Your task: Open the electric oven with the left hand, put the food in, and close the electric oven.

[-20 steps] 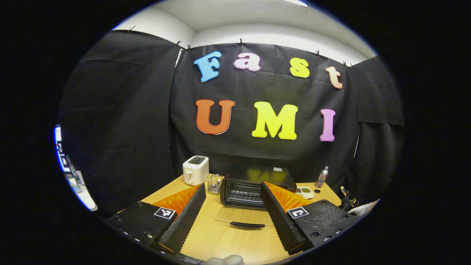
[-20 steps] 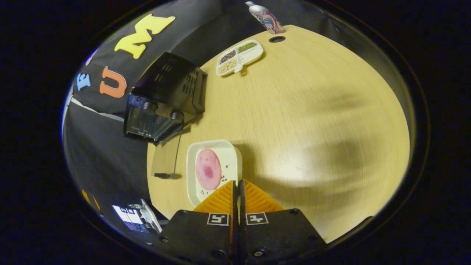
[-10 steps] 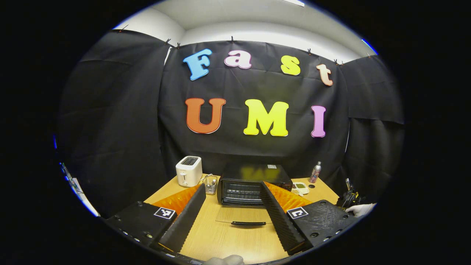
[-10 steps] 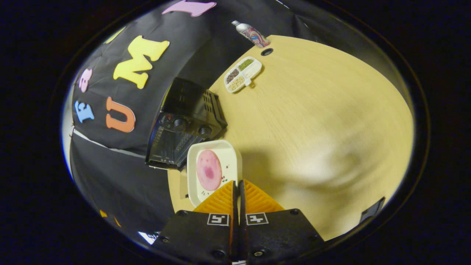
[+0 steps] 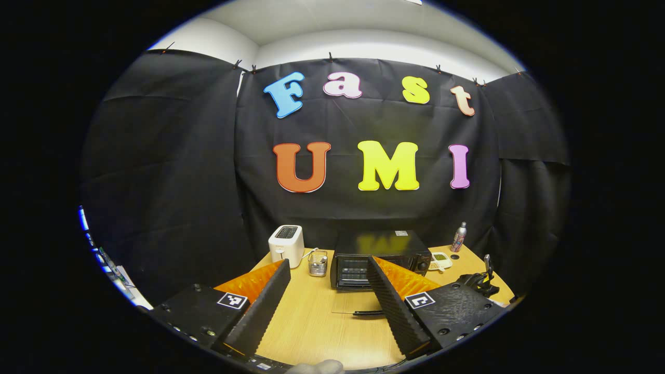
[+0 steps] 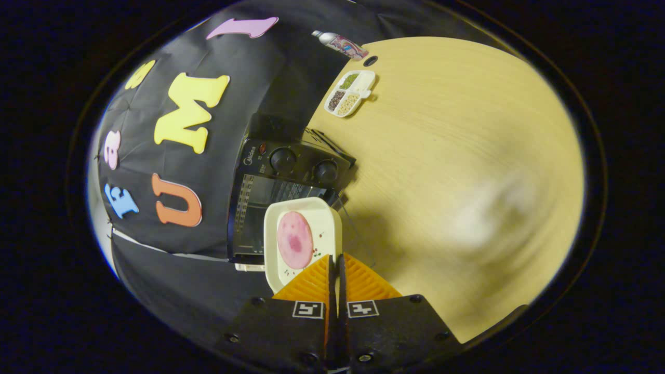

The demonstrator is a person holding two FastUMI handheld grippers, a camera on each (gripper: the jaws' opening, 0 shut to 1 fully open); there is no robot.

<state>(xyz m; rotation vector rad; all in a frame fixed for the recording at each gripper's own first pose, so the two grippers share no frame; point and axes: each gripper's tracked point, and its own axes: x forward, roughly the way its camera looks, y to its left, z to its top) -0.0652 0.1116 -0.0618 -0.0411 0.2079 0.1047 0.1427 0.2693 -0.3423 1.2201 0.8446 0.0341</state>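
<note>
Black electric oven (image 5: 382, 258) with two round knobs: stands at the back of the pale wooden table (image 5: 317, 322) against the black cloth wall, its glass door (image 5: 358, 305) lowered flat toward the viewer. Left gripper (image 5: 328, 304): fingers spread wide apart, holding nothing, above the table in front of the oven. Right gripper (image 6: 334, 270): fingers clenched on the near rim of a white rectangular tray (image 6: 300, 240) bearing a round pink slice of food (image 6: 294, 239), the tray held just before the oven's open mouth; white toaster (image 5: 286, 245) to the oven's left.
</note>
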